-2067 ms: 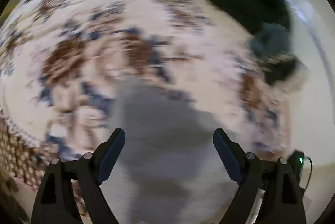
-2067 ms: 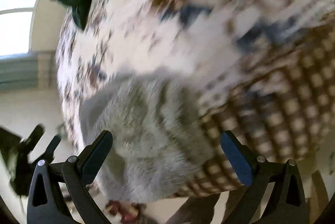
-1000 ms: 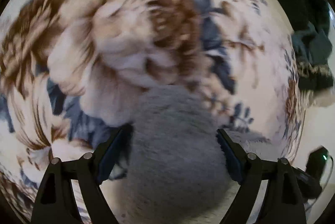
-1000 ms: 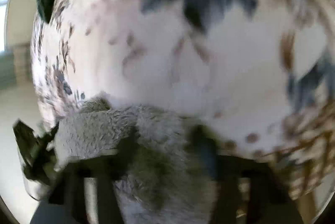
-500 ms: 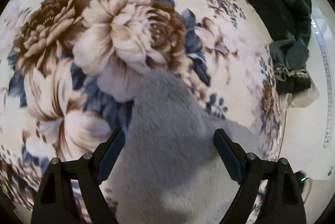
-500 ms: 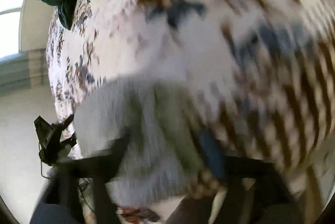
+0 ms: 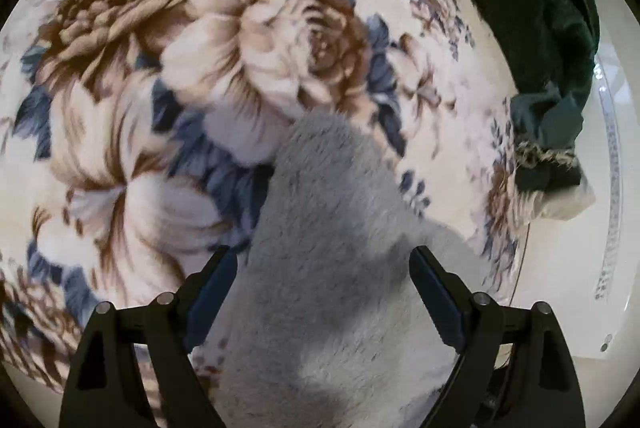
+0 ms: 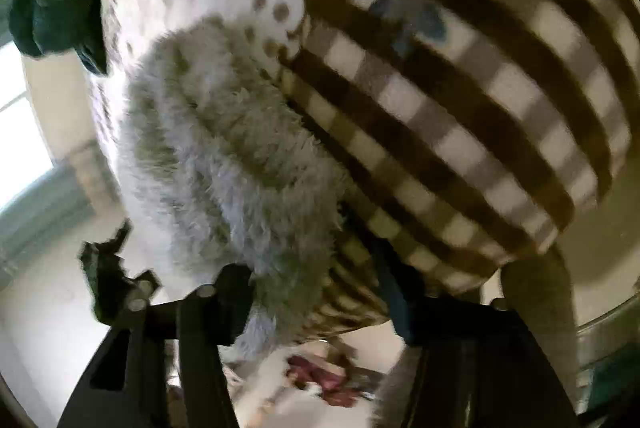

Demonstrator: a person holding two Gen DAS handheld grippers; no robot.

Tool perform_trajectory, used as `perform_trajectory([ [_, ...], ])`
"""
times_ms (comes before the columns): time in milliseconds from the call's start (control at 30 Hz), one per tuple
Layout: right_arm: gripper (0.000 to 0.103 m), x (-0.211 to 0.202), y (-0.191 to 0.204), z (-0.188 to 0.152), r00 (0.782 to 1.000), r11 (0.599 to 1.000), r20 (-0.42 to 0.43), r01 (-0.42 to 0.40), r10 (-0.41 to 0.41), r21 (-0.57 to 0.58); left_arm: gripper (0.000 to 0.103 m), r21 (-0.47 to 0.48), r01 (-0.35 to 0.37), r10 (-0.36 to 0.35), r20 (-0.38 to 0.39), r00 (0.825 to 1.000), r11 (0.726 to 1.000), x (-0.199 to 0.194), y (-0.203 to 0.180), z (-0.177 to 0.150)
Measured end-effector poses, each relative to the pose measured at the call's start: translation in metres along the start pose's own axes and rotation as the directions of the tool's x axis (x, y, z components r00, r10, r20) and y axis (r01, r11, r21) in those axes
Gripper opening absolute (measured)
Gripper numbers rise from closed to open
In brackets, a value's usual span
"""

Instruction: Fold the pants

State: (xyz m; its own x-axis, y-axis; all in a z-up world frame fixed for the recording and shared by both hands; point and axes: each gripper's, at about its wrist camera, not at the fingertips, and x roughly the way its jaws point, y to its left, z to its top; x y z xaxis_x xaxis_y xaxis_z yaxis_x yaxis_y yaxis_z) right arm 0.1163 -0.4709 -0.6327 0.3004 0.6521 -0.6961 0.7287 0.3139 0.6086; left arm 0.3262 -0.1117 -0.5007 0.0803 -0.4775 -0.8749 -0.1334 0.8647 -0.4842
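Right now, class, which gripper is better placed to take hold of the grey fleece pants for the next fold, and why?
Probably the right gripper: its jaws have just been closing, with the grey fleece pants bunched between them at the blanket's edge. The left gripper stands wide open above flat fleece.

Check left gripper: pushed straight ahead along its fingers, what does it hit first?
Most likely the grey fleece pants: they fill the gap between the open left gripper fingers and run ahead of it. The floral blanket lies beyond. Depth is unclear through the fisheye.
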Motion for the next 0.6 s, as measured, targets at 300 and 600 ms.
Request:
perform_trajectory([
  [300,0.065,-0.029,0.1,0.046,0.98,0.974,0.196,0.001,0.044,-0.225,0.054,0.14,-0.019,0.029,-0.073,0.997,0.99,0.053,-0.011,0.029],
  [600,0.065,0.048,0.155,0.12,0.999,0.961,-0.037,0.021,-0.033,-0.276,0.033,0.067,0.079,-0.081,0.022,0.996,0.995,0.027,0.022,0.019],
])
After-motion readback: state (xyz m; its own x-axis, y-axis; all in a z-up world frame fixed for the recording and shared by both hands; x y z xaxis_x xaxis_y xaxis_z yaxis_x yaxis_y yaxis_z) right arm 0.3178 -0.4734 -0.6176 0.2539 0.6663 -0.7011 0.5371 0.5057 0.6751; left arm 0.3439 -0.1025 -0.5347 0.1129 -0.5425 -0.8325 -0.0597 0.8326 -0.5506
